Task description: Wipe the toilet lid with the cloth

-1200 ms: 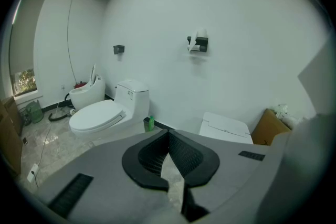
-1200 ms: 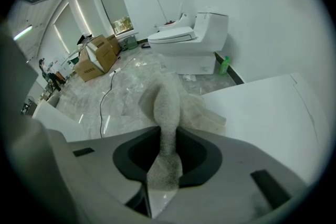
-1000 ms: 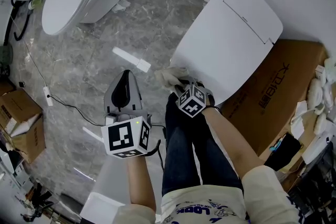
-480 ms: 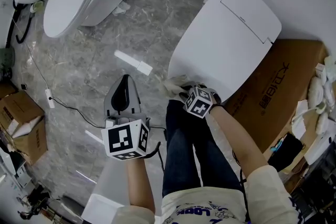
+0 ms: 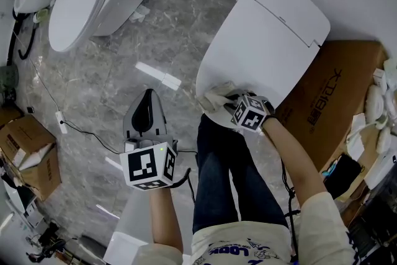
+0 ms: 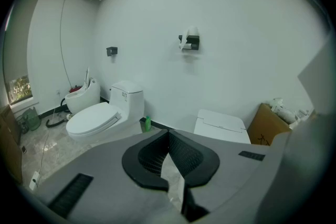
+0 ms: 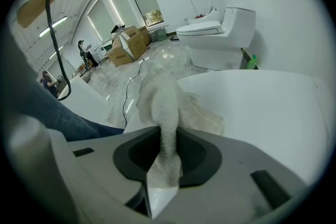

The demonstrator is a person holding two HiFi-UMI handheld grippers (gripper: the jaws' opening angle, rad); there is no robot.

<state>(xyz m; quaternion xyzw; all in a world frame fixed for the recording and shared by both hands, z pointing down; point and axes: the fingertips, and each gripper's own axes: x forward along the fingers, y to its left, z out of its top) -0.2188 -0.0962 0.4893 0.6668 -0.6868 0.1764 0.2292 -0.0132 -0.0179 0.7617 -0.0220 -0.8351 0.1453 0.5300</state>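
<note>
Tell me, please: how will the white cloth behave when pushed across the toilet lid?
Probably floppy: the cloth bunches and folds beyond the right gripper. It looks fluffy, so likely light. It should slide easily, since the toilet lid looks smooth and glossy.
</note>
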